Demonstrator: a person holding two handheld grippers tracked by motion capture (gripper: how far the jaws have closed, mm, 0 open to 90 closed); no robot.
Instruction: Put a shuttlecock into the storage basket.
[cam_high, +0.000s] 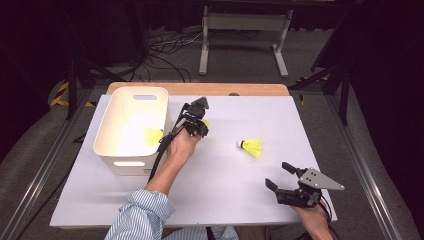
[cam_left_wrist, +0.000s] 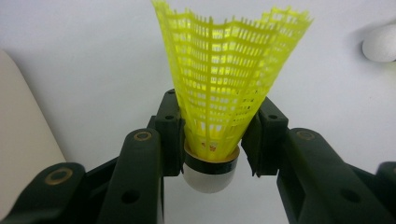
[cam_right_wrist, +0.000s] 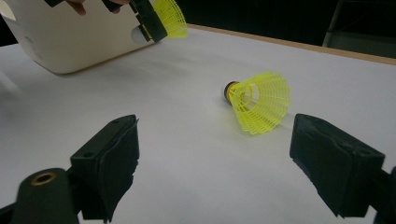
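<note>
On the white table (cam_high: 210, 200), your left gripper (cam_left_wrist: 212, 140) pinches a yellow mesh plastic shuttlecock (cam_left_wrist: 224, 79) just beside the cream plastic bin (cam_high: 131, 127), apparently bound for it, while your right gripper (cam_right_wrist: 215, 168), jaws wide and empty, faces a second yellow shuttlecock (cam_right_wrist: 259, 100) farther from the bin.

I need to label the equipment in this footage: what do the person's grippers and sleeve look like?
Both are black two-jaw tools. The left gripper has brass-coloured rivets and a black cable trailing back. The right gripper has dark foam-like pads and a grey three-cornered plate with small holes on top. The sleeve is blue-and-white striped.
</note>
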